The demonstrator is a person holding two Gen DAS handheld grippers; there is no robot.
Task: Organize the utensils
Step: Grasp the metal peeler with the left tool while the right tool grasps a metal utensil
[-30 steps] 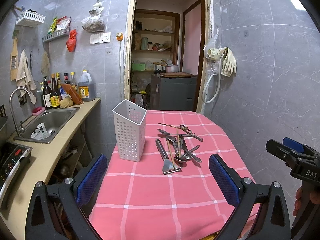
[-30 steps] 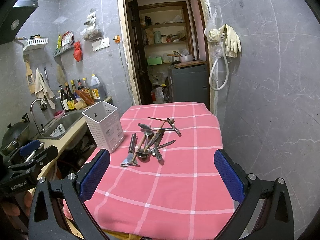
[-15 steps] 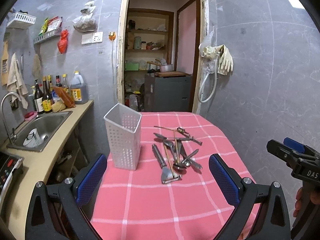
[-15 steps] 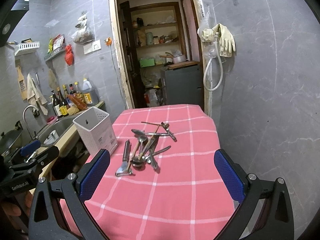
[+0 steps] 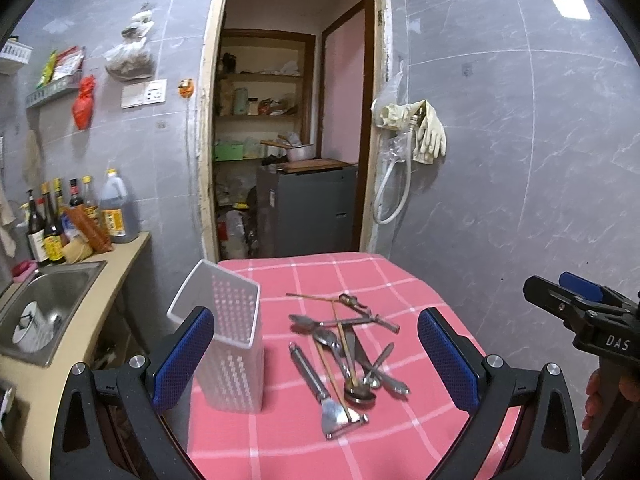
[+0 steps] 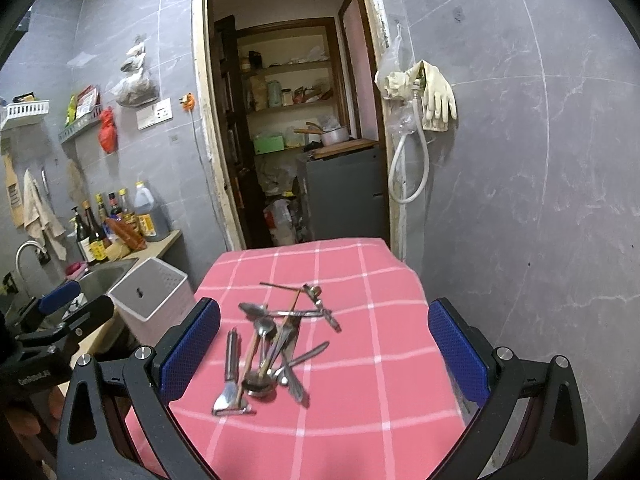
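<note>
Both grippers spread wide above a pink checked table

One white perforated holder stands at the tablecloth's left edge; beside it lies one heap of metal utensils, including one peeler and several spoons. Left gripper and right gripper each hold nothing.

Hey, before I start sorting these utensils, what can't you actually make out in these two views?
- Utensil pile: pieces overlap in both views, so an exact count is not possible.
- White holder: left wrist view shows no inside; the left gripper's pad covers part.
- Holder base: right wrist view, behind the right gripper's pad.
- Bottle labels: too small.
</note>
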